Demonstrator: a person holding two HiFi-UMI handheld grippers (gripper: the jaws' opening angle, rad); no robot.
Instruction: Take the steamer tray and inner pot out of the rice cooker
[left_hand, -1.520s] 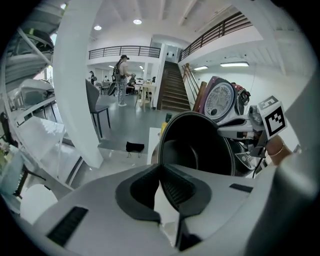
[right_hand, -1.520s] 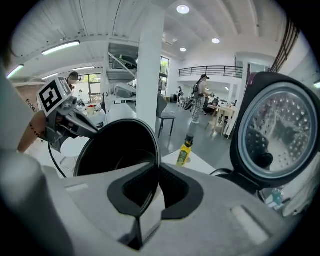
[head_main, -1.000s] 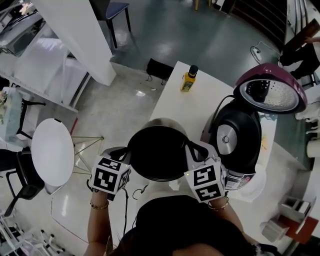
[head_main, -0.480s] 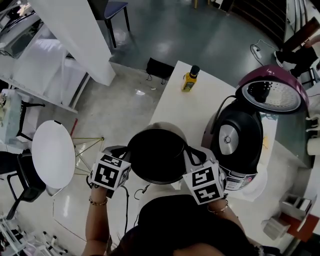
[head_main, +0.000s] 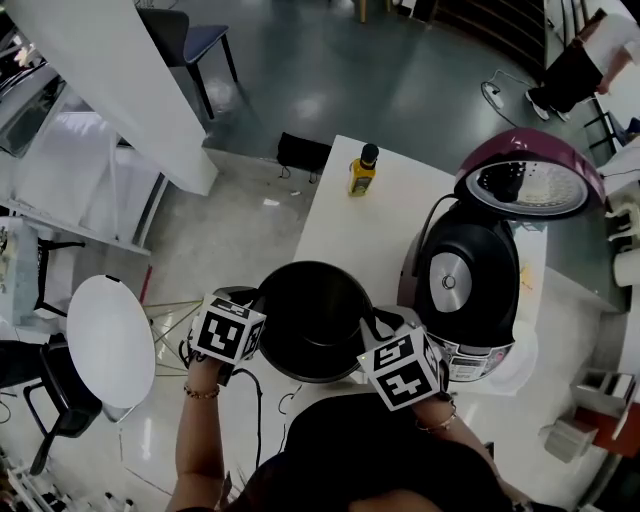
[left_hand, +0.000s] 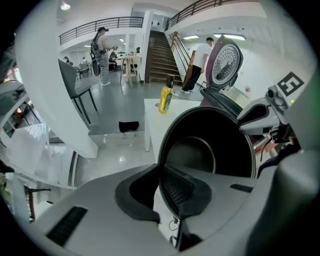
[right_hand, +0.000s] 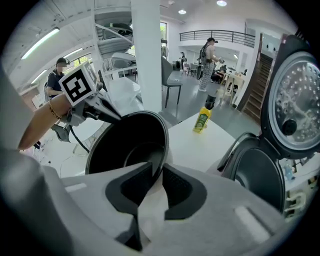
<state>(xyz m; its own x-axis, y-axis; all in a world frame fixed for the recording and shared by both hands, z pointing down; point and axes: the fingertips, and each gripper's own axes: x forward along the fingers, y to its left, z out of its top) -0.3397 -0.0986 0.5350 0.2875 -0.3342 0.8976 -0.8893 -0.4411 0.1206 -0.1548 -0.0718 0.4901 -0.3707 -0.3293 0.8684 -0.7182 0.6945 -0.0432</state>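
The black inner pot (head_main: 315, 320) is out of the rice cooker (head_main: 470, 285) and sits between the two tools at the near left corner of the white surface (head_main: 370, 225), just beside the cooker's body; from these views I cannot tell whether its bottom rests on the surface or hangs a little above it. The left tool (head_main: 262, 314) is clenched on the pot's left rim, one pad inside the wall and one outside, with the thin edge pinched between them. The right tool (head_main: 368, 332) stands at the opposite rim; its jaws have just been opening, and the rim lies in the narrow gap between the pads, which look eased off it rather than pressing. The pot is upright with its dark inside showing. The cooker stands open, its purple-backed lid (head_main: 525, 180) tipped up and back, the hollow of its body dark with a round metal plate at the bottom. A yellow bottle (head_main: 361, 172) stands well apart at the surface's far edge.
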